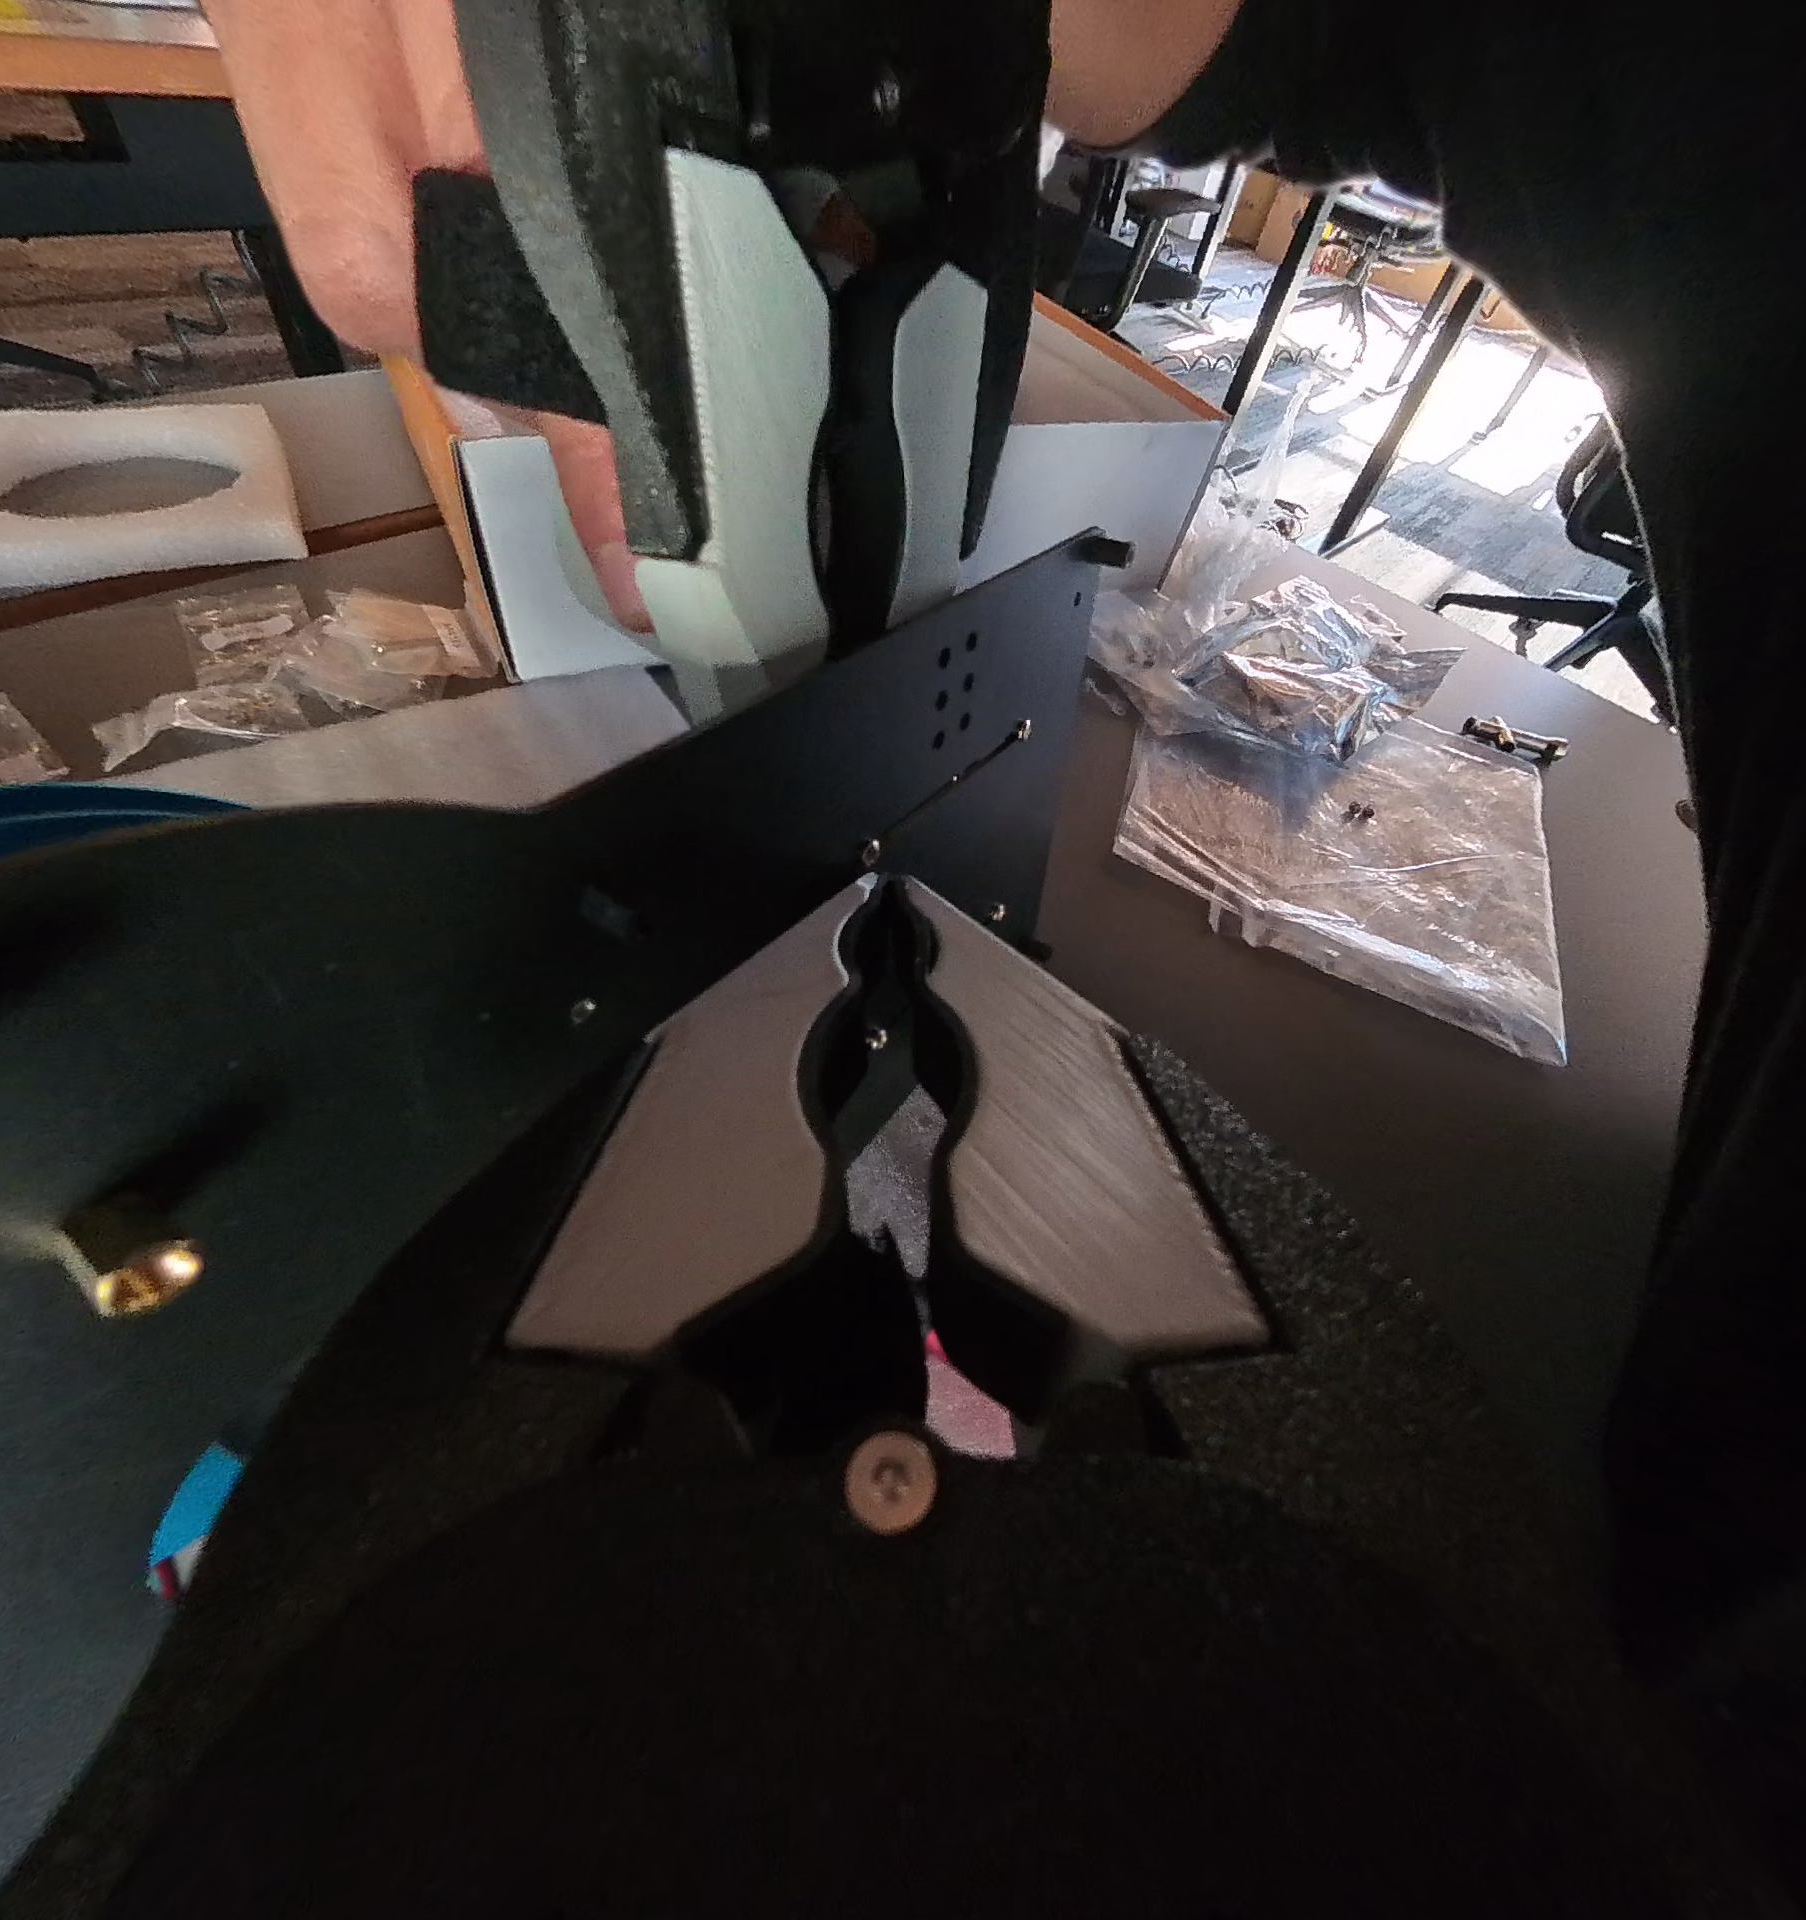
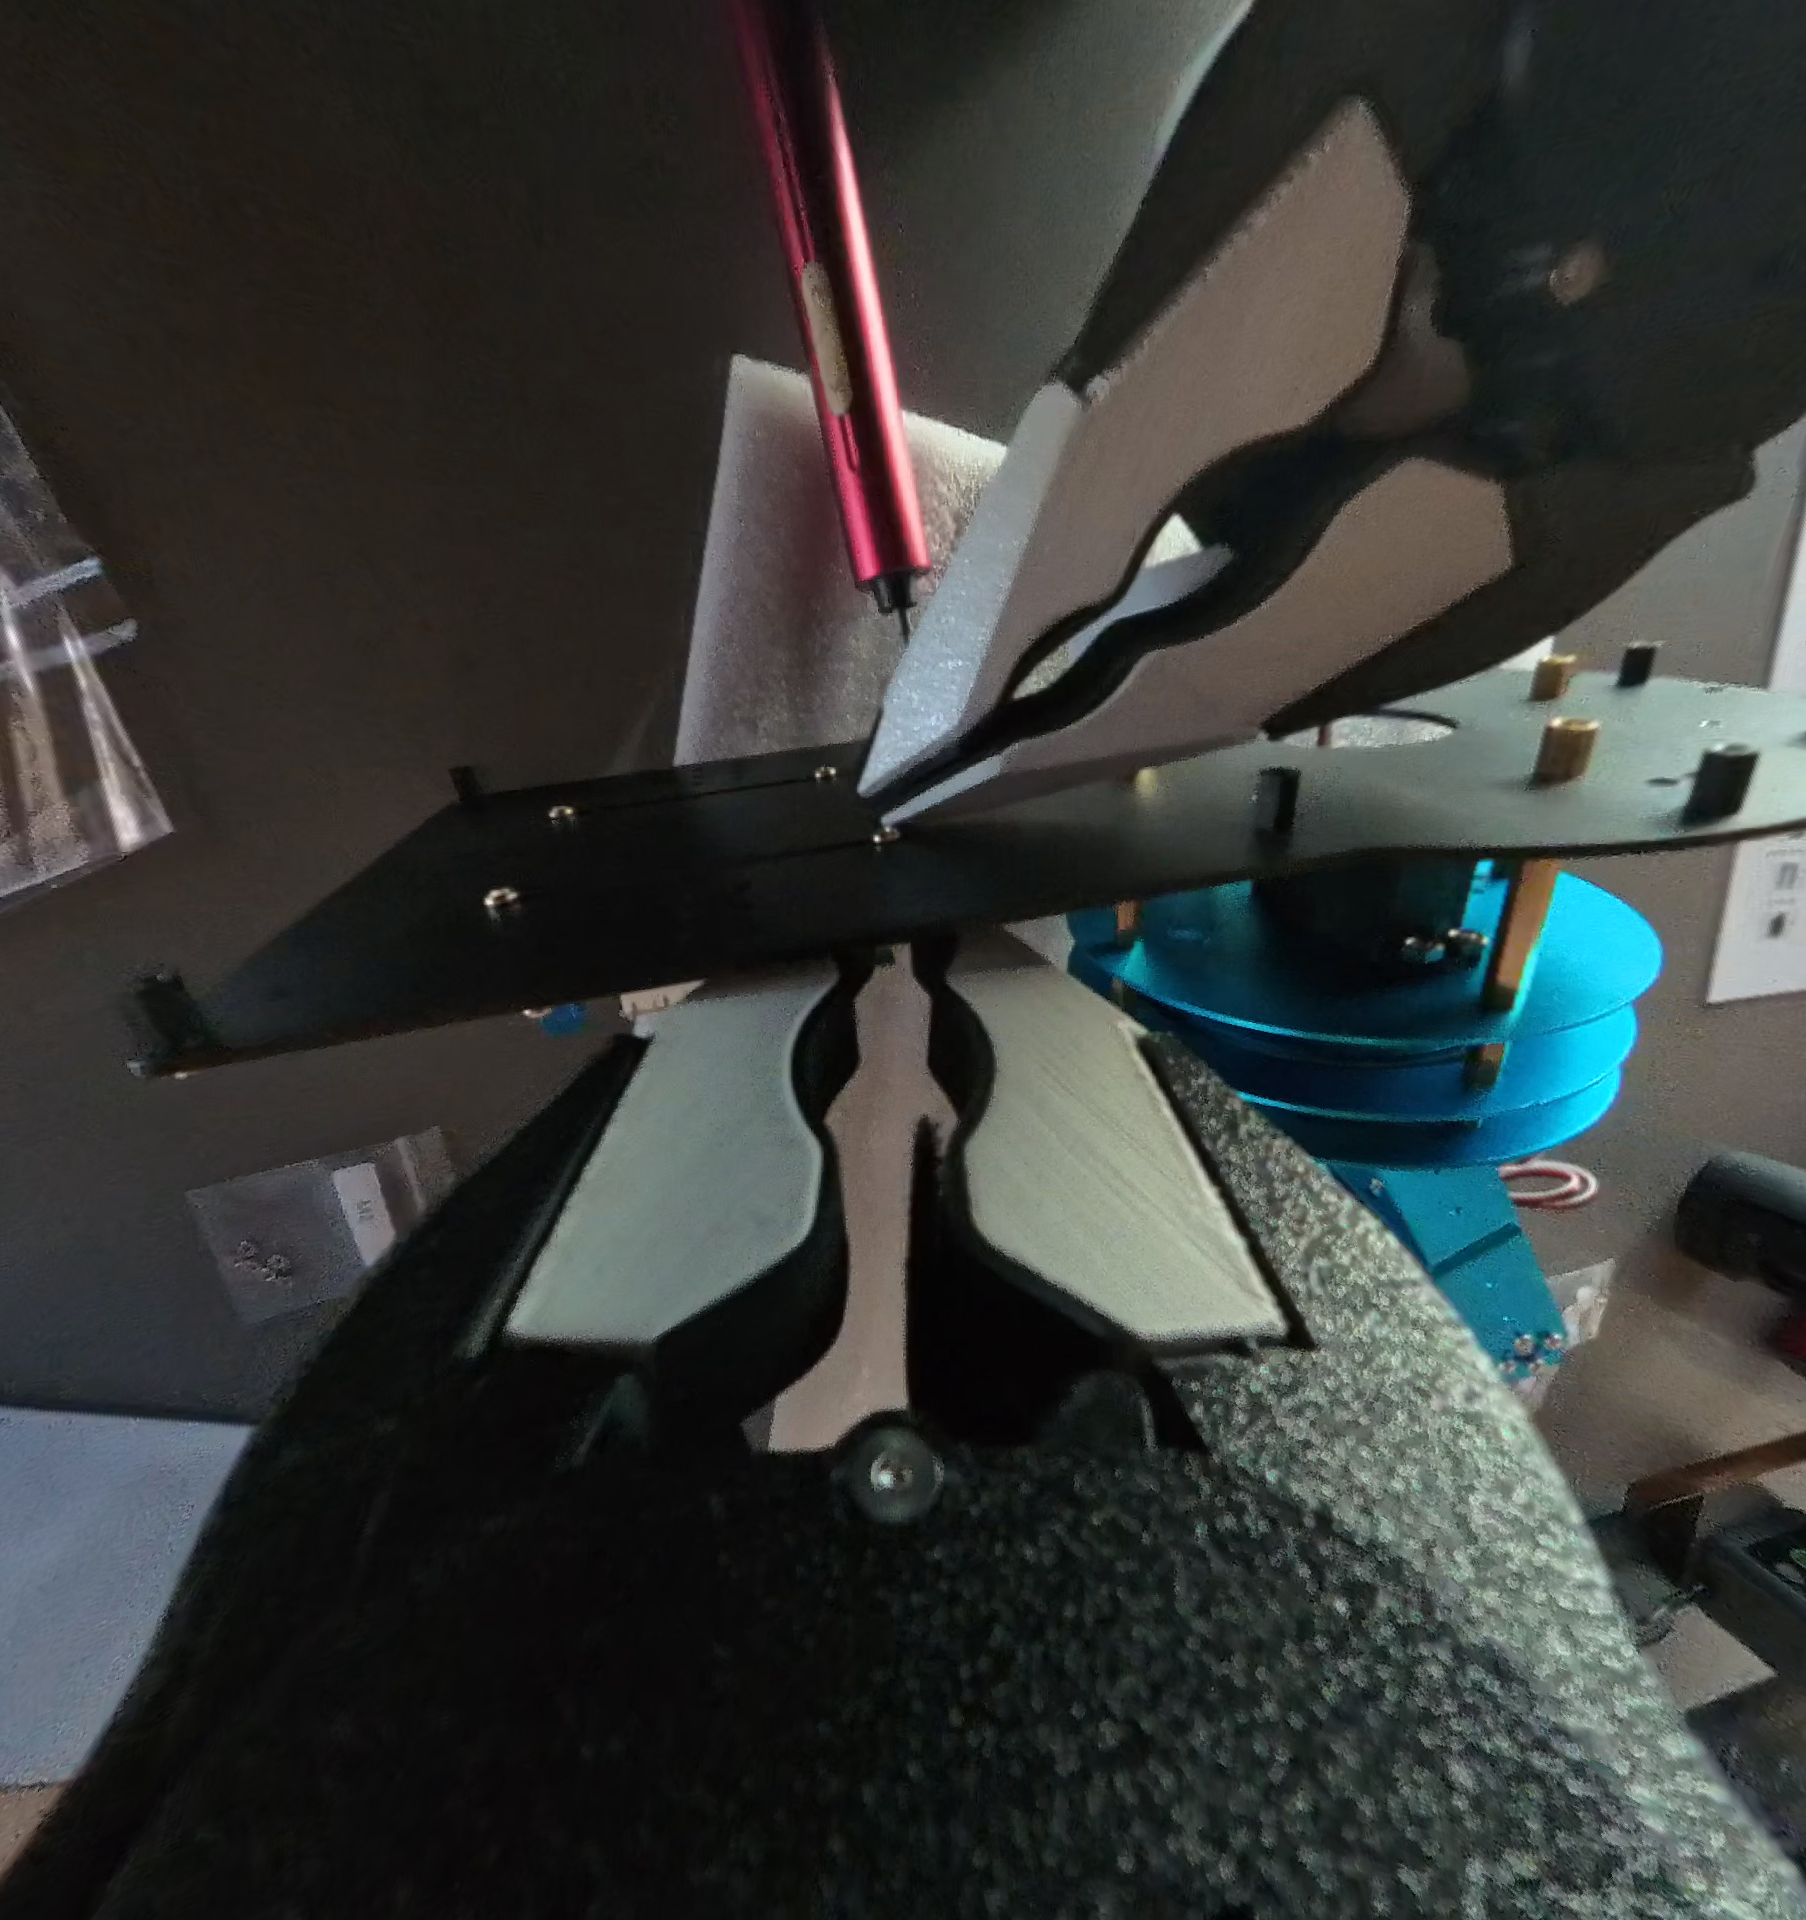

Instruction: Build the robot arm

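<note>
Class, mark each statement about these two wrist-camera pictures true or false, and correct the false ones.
1. The flat plate with small screws is black. True.
2. The pen-shaped tool above it is green. False: it is red.
3. The fingers of the left gripper are spread wide. False: their tips meet, down on the plate.
4. Beneath the plate sit stacked blue discs. True.
5. Clear plastic bags lie on the dark table. True.

black plate | blue discs | magenta screwdriver | white foam block
</note>
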Demonstrator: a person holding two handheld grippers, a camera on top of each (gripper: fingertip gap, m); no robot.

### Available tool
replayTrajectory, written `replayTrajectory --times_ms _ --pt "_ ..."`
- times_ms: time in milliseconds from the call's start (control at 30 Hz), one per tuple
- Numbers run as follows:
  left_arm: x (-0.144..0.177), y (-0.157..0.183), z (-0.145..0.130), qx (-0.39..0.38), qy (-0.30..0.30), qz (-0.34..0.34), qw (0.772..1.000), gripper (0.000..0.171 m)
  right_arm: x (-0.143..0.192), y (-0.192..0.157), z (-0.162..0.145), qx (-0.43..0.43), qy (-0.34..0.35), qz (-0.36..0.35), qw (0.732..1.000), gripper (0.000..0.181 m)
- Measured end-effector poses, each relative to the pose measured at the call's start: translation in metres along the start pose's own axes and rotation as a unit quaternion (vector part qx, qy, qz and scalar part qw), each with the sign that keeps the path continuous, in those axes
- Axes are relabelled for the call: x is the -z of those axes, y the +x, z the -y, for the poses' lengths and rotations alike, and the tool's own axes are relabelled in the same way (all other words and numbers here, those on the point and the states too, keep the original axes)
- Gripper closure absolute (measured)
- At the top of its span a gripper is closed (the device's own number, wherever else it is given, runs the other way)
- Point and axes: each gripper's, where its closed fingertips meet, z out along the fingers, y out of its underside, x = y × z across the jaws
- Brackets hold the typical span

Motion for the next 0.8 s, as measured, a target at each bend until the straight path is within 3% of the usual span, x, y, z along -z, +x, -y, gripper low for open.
replayTrajectory --times_ms 267,400,533,567,633,700,800 --pt "0.005 0.0 0.014 0.032 0.033 -0.013 0.999 0.171 0.03 0.013 0.006 -0.083 0.075 -0.054 0.992 0.168" --pt "0.001 0.005 0.011 0.018 0.02 -0.026 0.999 0.171 0.02 0.002 0.005 -0.095 0.08 -0.017 0.992 0.166" --pt "0.019 0.014 0.026 -0.039 0.011 -0.021 0.999 0.171 0.021 -0.003 -0.009 -0.161 0.074 0.031 0.984 0.145" --pt "0.029 0.01 0.034 -0.056 0.017 0.001 0.998 0.165 0.032 -0.003 -0.014 -0.193 0.085 0.042 0.977 0.144" --pt "0.049 -0.005 0.048 -0.066 0.028 0.043 0.996 0.144 0.054 0.0 -0.015 -0.253 0.134 0.059 0.956 0.123" --pt "0.063 -0.025 0.053 -0.076 0.029 0.083 0.993 0.129 0.071 -0.004 0.004 -0.268 0.212 0.095 0.935 0.116" --pt "0.07 -0.042 0.046 -0.104 0.021 0.093 0.99 0.12 0.058 -0.015 0.019 -0.248 0.199 0.135 0.938 0.1"
